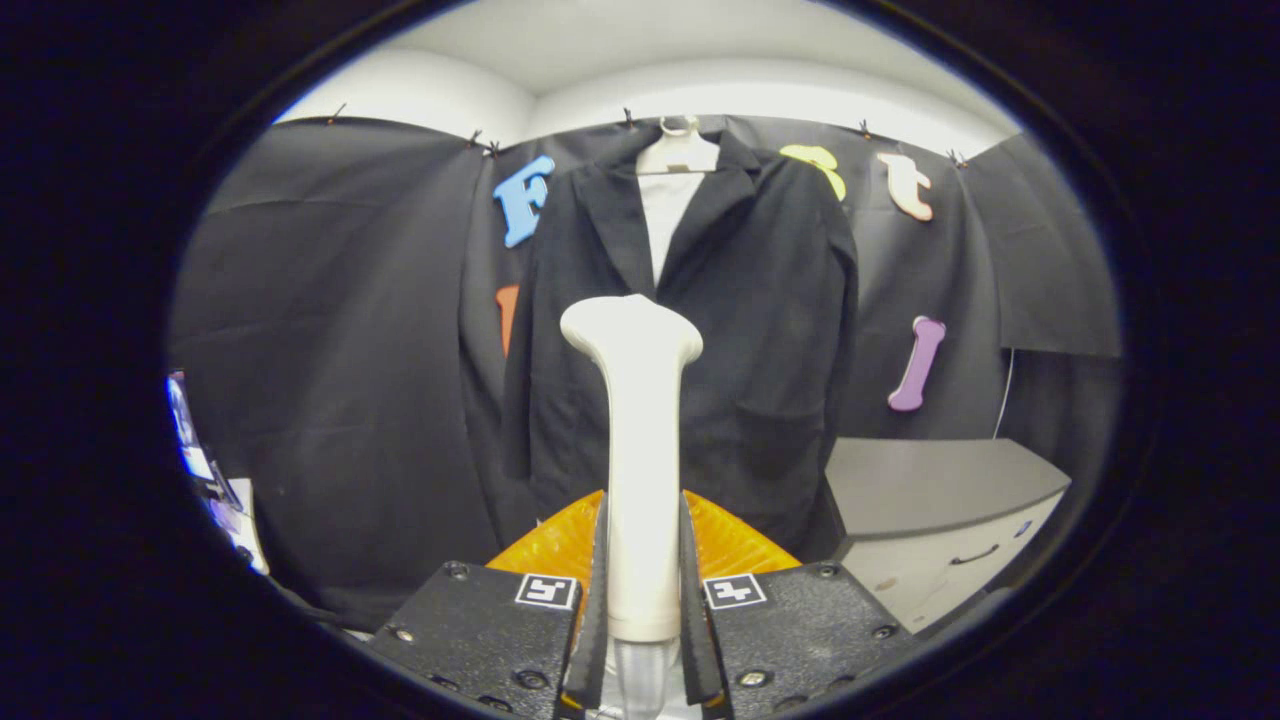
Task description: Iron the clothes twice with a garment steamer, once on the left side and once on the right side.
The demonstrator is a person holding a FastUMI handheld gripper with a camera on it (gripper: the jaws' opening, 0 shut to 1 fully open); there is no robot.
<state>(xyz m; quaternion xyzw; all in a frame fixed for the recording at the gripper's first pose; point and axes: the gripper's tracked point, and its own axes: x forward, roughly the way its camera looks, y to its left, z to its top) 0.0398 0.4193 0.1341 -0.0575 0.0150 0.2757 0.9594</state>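
Gripper (642, 560) fingers press from both sides on the upright handle of the white garment steamer (636, 440), whose flared head stands just before the dark jacket (760, 330) hanging on a white hanger (678, 152) against the far wall. Right of the jacket, a grey cabinet (940, 500) with a dark drawer handle is partly cut off; no readable writing is visible on these things.

A dark jacket (700, 350) is carried by a pale hanger (678, 152), which is hooked at the top of the black cloth wall (330, 330). A white lining is seen between the lapels. To the right of the jacket's hem, a grey-topped cabinet (935, 485) with a dark drawer handle (975, 555) is set against the wall.
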